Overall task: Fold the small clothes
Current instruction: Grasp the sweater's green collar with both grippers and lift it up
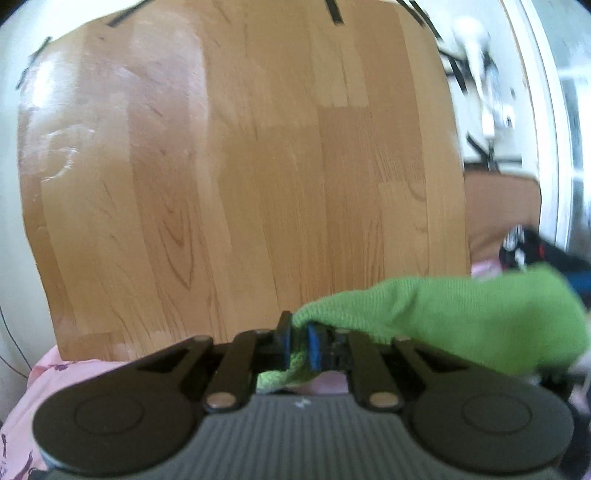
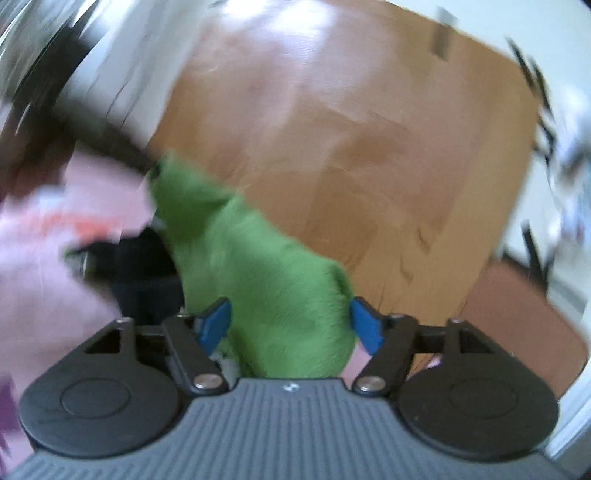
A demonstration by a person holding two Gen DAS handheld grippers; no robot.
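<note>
A small green knitted garment (image 1: 461,314) hangs off to the right in the left wrist view. My left gripper (image 1: 300,341) is shut on one end of it, and green cloth shows pinched between the blue pads. In the right wrist view, which is blurred, the same green garment (image 2: 266,280) lies between the blue pads of my right gripper (image 2: 291,325). Those jaws stand wide apart, and the pads do not press on the cloth. The garment runs up and left from there toward a dark shape that I cannot make out.
A wooden tabletop (image 1: 240,166) stretches ahead of both grippers, with black tape marks (image 1: 334,13) near its far edge. Pink patterned cloth (image 1: 55,373) lies below the left gripper, and pink cloth (image 2: 55,236) fills the left of the right wrist view. White equipment (image 1: 480,74) stands beyond the table's right edge.
</note>
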